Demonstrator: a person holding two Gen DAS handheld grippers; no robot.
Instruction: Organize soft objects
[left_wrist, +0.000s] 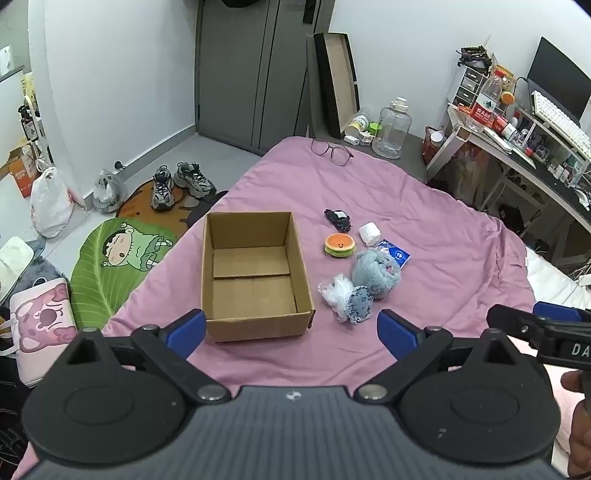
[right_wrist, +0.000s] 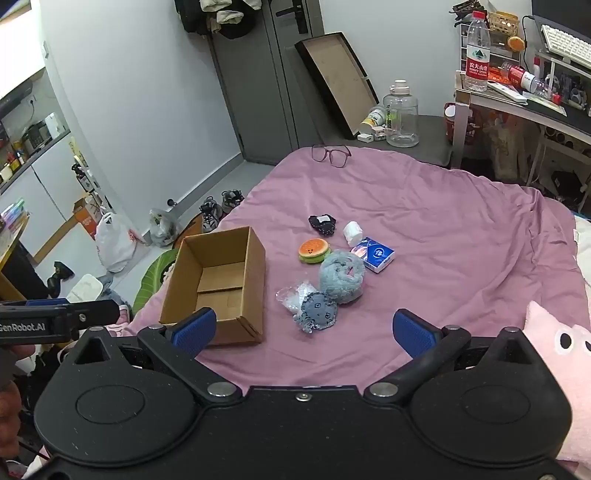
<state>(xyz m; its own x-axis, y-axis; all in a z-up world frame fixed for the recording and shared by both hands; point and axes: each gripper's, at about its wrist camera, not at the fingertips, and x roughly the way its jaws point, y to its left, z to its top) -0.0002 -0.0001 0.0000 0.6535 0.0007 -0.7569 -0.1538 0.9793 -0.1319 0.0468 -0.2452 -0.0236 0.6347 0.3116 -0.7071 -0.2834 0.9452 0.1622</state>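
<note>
An empty cardboard box (left_wrist: 255, 273) (right_wrist: 218, 284) stands open on the pink bedspread (left_wrist: 424, 229) (right_wrist: 443, 229). To its right lie a grey fluffy plush (left_wrist: 375, 271) (right_wrist: 341, 275), a small blue-grey plush (left_wrist: 360, 304) (right_wrist: 317, 314), a crumpled clear bag (left_wrist: 336, 293) (right_wrist: 291, 295), a burger-shaped squishy (left_wrist: 340, 245) (right_wrist: 314, 251), a white roll (left_wrist: 369, 233) (right_wrist: 352, 230), a blue tissue pack (left_wrist: 395, 254) (right_wrist: 376, 256) and a dark pouch (left_wrist: 338, 218) (right_wrist: 323, 223). My left gripper (left_wrist: 291, 332) hovers open before the box's near edge. My right gripper (right_wrist: 304, 332) is open, just short of the small plush.
Glasses (left_wrist: 330, 151) (right_wrist: 330, 153) lie at the bed's far edge. A pink pillow (right_wrist: 557, 362) sits at the right. Shoes (left_wrist: 181, 182), bags and a leaf mat (left_wrist: 114, 266) cover the floor to the left. A cluttered desk (left_wrist: 535, 147) stands far right.
</note>
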